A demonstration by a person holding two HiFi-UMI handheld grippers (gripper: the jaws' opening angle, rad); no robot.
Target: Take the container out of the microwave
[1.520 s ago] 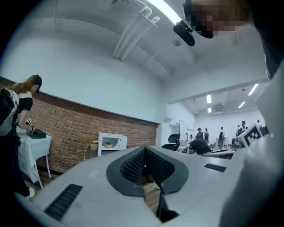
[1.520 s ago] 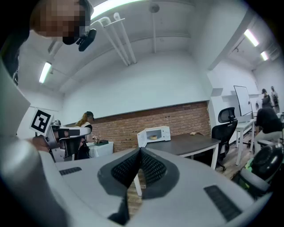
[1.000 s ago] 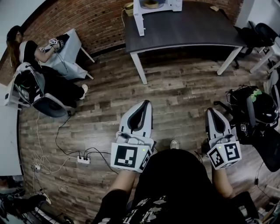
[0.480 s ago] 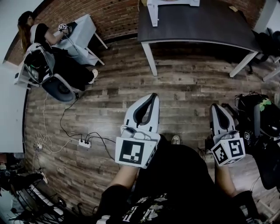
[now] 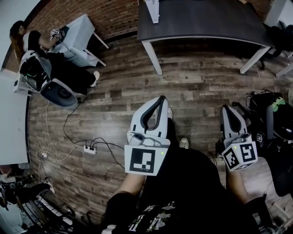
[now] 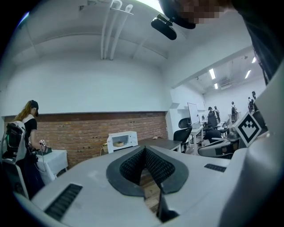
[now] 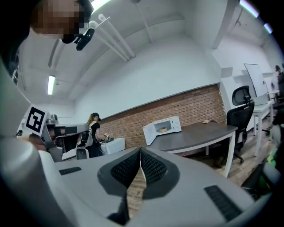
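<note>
A white microwave [image 7: 162,127] stands with its door swung open on the left end of a dark grey table [image 7: 199,133], far ahead of me. A small tan container [image 7: 163,129] sits inside it. The left gripper view shows the same microwave [image 6: 123,140] and container [image 6: 118,143] against the brick wall. In the head view only a white sliver of the microwave [image 5: 153,8] shows at the top edge of the table [image 5: 201,23]. My left gripper [image 5: 161,98] and right gripper [image 5: 227,108] are held over the wooden floor, both shut and empty, well short of the table.
A person [image 5: 27,41] sits at a small white table at the far left beside a chair [image 5: 57,91]. A power strip with cables [image 5: 89,150] lies on the floor to my left. Black bags and a chair [image 5: 274,123] crowd the right side.
The table and microwave have slid up to the head view's top edge, and the microwave is now mostly cut off. Both grippers stay shut and have shifted slightly right in the picture.
</note>
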